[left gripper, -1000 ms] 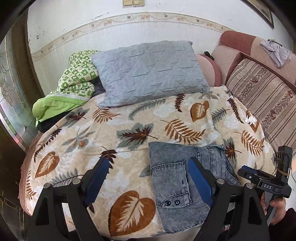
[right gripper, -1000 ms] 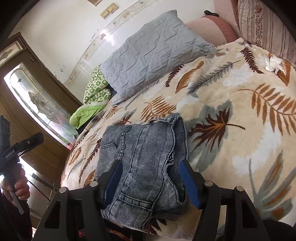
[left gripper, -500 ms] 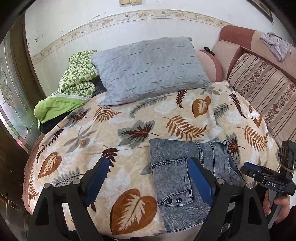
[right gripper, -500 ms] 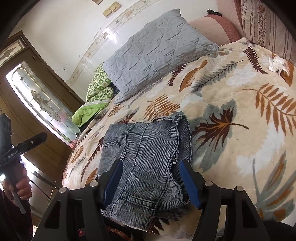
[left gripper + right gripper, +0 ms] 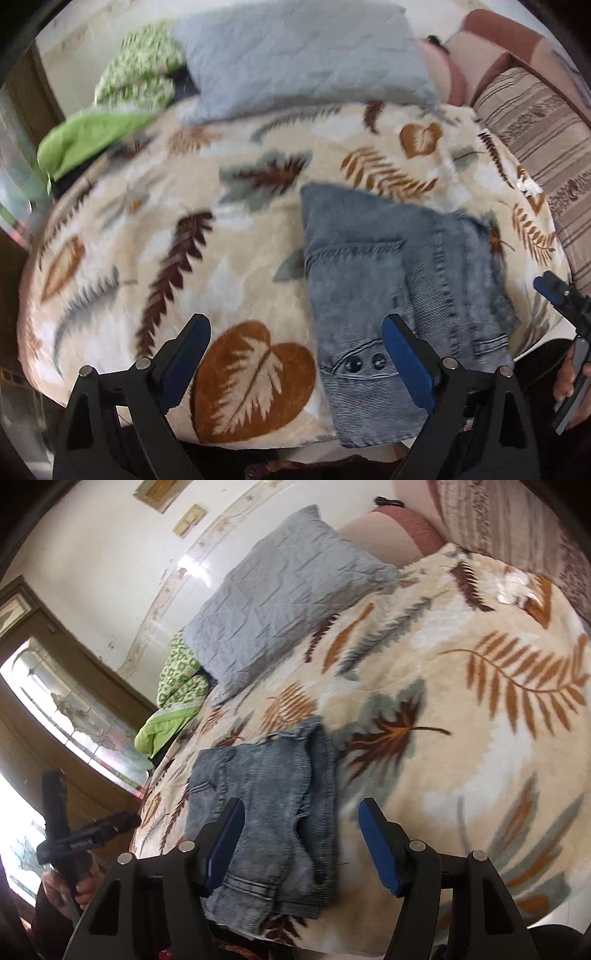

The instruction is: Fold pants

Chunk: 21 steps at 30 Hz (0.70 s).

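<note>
Grey-blue denim pants [image 5: 388,288] lie folded into a compact stack at the near edge of the leaf-print bed cover [image 5: 221,258]; two dark buttons show at the front. They also show in the right wrist view [image 5: 266,812]. My left gripper [image 5: 295,328] is open and empty, hovering at the bed's near edge with its right finger over the pants. My right gripper [image 5: 299,808] is open and empty just above the pants' near end. The right gripper shows at the far right of the left wrist view [image 5: 561,299]; the left gripper shows at the left of the right wrist view [image 5: 85,834].
A grey quilted pillow [image 5: 303,55] and a green patterned blanket [image 5: 122,103] lie at the bed's far side. A striped sofa cushion [image 5: 546,129] borders the right. A wooden glazed door [image 5: 66,709] stands to the left.
Both grippers have moved in closer and lower toward the bed; the pants loom larger. The views are motion-blurred. The pants have not moved.
</note>
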### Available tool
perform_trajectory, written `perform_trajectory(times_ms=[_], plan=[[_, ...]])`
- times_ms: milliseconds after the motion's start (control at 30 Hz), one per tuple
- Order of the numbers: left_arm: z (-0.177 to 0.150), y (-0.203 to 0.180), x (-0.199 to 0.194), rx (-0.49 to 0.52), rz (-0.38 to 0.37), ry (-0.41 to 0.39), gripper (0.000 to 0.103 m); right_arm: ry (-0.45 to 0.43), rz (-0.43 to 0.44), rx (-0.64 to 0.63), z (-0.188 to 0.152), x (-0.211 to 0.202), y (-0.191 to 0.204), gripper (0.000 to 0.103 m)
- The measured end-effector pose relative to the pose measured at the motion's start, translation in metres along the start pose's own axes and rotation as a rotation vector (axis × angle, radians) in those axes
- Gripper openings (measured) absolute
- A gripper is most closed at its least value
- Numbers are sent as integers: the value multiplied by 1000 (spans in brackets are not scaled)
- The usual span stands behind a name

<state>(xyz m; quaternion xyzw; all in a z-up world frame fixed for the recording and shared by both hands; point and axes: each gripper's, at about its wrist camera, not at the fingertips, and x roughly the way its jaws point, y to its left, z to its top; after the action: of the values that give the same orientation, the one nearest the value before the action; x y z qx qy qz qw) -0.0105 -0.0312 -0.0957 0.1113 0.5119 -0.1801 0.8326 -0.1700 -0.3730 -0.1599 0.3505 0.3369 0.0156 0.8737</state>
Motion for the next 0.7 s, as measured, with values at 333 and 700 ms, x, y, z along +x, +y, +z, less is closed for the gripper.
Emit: perform_trajectory(times_ms=[333, 700], plan=[[5, 0, 38, 2, -183, 45, 94, 156, 104, 94, 13, 41, -25, 69], [12, -11, 87, 17, -390, 110, 94, 311, 121, -20, 17, 107, 1, 78]])
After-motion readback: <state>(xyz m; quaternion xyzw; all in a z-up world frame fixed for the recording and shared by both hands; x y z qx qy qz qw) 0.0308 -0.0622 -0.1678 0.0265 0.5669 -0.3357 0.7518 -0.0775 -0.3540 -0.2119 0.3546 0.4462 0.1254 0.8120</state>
